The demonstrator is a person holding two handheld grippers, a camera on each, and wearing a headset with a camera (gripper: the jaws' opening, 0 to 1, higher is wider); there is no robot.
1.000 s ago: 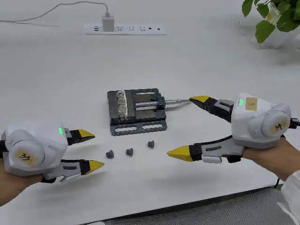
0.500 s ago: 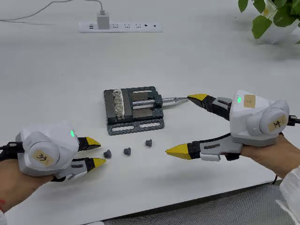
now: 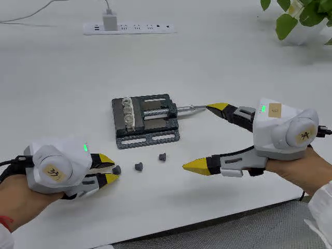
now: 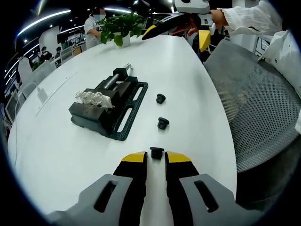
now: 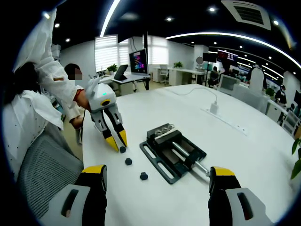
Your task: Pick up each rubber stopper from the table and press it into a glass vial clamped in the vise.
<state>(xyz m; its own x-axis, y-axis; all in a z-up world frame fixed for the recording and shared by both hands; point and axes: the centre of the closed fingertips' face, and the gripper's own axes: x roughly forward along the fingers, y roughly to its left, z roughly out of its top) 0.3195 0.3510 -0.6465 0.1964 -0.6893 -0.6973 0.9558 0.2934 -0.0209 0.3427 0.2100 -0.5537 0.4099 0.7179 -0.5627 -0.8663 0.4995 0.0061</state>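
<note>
Three small dark rubber stoppers lie in a row on the white table in front of the black vise (image 3: 148, 129). The vise clamps a row of clear glass vials (image 3: 126, 111). My left gripper (image 3: 110, 168) is low at the left stopper (image 3: 116, 169). In the left gripper view that stopper (image 4: 156, 152) sits on the table in the mouth of the narrowly parted tips (image 4: 156, 159), with thin gaps on both sides. The middle stopper (image 3: 138, 166) and right stopper (image 3: 162, 156) lie free. My right gripper (image 3: 203, 137) hovers wide open to the right of the vise, holding nothing.
A white power strip (image 3: 129, 27) with a plugged charger lies at the far side, and a potted plant (image 3: 295, 18) stands at the far right. The table's front edge runs just below both hands. A mesh chair (image 4: 254, 103) stands beside the table.
My left gripper has moved right along the table to the left stopper, and its jaws have narrowed around it. The right gripper has stayed in place, wide open.
</note>
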